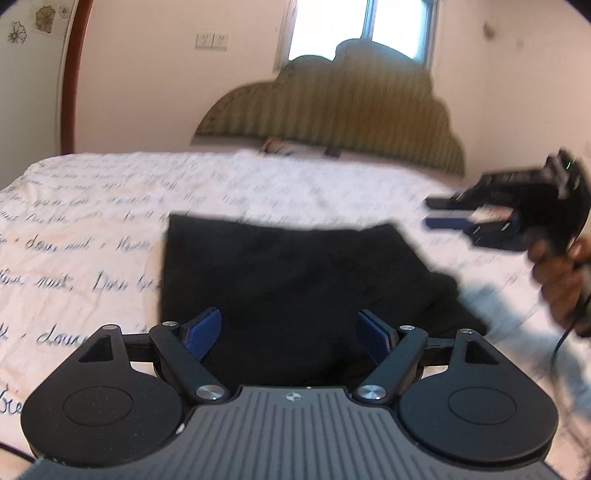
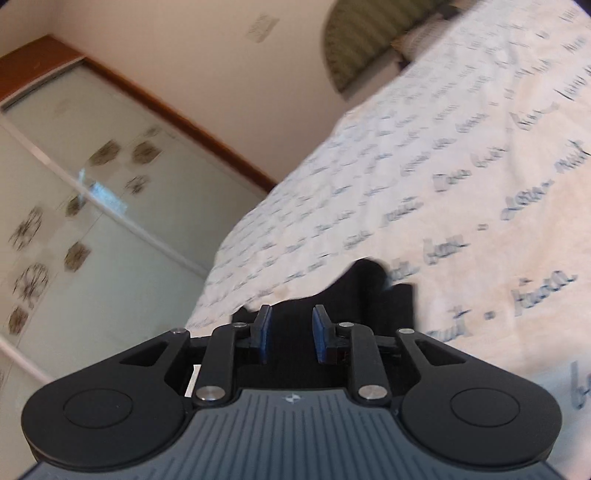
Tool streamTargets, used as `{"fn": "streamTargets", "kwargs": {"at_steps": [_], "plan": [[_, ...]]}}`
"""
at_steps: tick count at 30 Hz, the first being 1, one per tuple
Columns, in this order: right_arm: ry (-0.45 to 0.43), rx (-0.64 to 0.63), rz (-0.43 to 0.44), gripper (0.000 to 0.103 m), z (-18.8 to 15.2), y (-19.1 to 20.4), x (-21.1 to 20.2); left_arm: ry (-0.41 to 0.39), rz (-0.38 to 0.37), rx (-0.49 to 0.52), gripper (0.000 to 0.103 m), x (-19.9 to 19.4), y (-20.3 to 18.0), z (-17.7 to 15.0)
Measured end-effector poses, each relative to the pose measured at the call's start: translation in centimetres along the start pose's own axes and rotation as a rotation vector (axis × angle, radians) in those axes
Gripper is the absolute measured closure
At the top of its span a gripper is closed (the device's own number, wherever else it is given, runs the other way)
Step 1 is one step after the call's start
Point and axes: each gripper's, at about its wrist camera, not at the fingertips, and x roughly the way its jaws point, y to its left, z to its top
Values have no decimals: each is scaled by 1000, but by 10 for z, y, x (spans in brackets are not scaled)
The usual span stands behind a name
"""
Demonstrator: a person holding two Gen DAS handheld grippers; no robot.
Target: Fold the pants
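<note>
Motion blur smeared the script on the bedspread (image 2: 424, 177); the black pants' (image 1: 295, 280) lower edge hid behind the left hand-held gripper (image 1: 291, 336).

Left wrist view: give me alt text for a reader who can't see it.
Black pants lie folded on a bed covered in script-print fabric, with the left gripper open just above their near edge. At right, a hand holds the right gripper off the pants, jaws slightly apart and empty. A headboard and window stand behind.
</note>
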Motion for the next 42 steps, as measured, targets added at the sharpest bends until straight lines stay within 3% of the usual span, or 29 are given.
{"fn": "streamTargets", "kwargs": {"at_steps": [4,7,8,10,13,16,18,19,21,22,23,24,25,29,32,35,36,38,42], "plan": [[98,-72,30,80,-13,26,30,9,5,96,17,18,-14,9],[160,-77,-120,81,-23,16,54,140,5,83,15,48,-13,3],[173,-53,-136,81,-27,4,57,131,1,80,13,50,-11,0],[124,79,-52,85,-37,-27,50,150,-20,49,11,53,-5,0],[105,110,-24,92,-42,-39,45,153,-49,-4,11,56,6,2],[95,139,-43,88,-38,-28,36,121,-39,-40,21,37,12,9],[79,139,-8,86,-40,-20,15,66,-79,-122,18,14,32,12],[68,139,21,83,-42,-19,3,48,-93,-177,14,4,44,11],[52,156,23,63,-46,-25,-19,75,-113,-334,11,-1,77,7],[38,160,-11,41,-48,-31,-31,113,-109,-429,13,2,94,4],[13,160,-59,26,-49,-38,-39,155,-87,-524,15,7,110,-1],[-16,166,-122,25,-48,-45,-47,179,-86,-590,20,12,123,-5],[-33,187,-155,25,-47,-53,-52,170,-113,-629,18,15,130,-6],[4,292,-61,26,-39,-77,-45,179,-180,-695,21,27,131,-3],[87,266,-37,26,-31,-76,-23,210,-235,-759,36,41,132,-2],[181,206,-28,27,-26,-60,2,222,-208,-777,51,47,131,-4],[207,165,-47,30,-26,-52,10,226,-184,-765,60,49,130,-5],[259,51,-120,72,-26,-38,22,237,-124,-715,75,50,126,-4],[292,-71,-127,78,-17,-24,27,239,-36,-632,79,49,116,0]]}}
